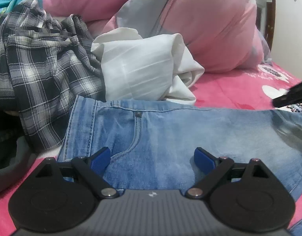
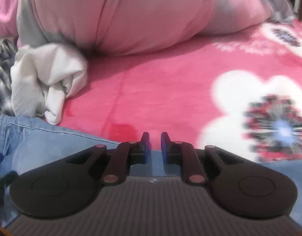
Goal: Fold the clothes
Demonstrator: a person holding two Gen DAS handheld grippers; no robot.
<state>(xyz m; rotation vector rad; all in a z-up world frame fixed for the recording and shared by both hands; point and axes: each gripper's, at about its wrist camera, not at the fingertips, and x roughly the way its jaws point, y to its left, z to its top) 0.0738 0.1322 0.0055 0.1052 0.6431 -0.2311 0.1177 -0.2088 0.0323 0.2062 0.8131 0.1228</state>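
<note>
Light blue jeans (image 1: 170, 133) lie flat on the pink flowered bed cover (image 1: 239, 90), waistband to the left. My left gripper (image 1: 151, 157) hovers low over the pocket area, its blue pads wide open with only denim beneath them. My right gripper (image 2: 154, 139) is at the far edge of the jeans (image 2: 42, 143), over the bed cover (image 2: 160, 88). Its pads stand a narrow gap apart with nothing between them. In the left wrist view a dark, blurred part of it shows at the right edge.
A crumpled white garment (image 1: 141, 68) and a grey plaid shirt (image 1: 39, 68) lie behind the jeans at the left. Large pink and grey pillows (image 1: 209, 29) rise at the back. The white garment (image 2: 42, 78) also shows in the right wrist view.
</note>
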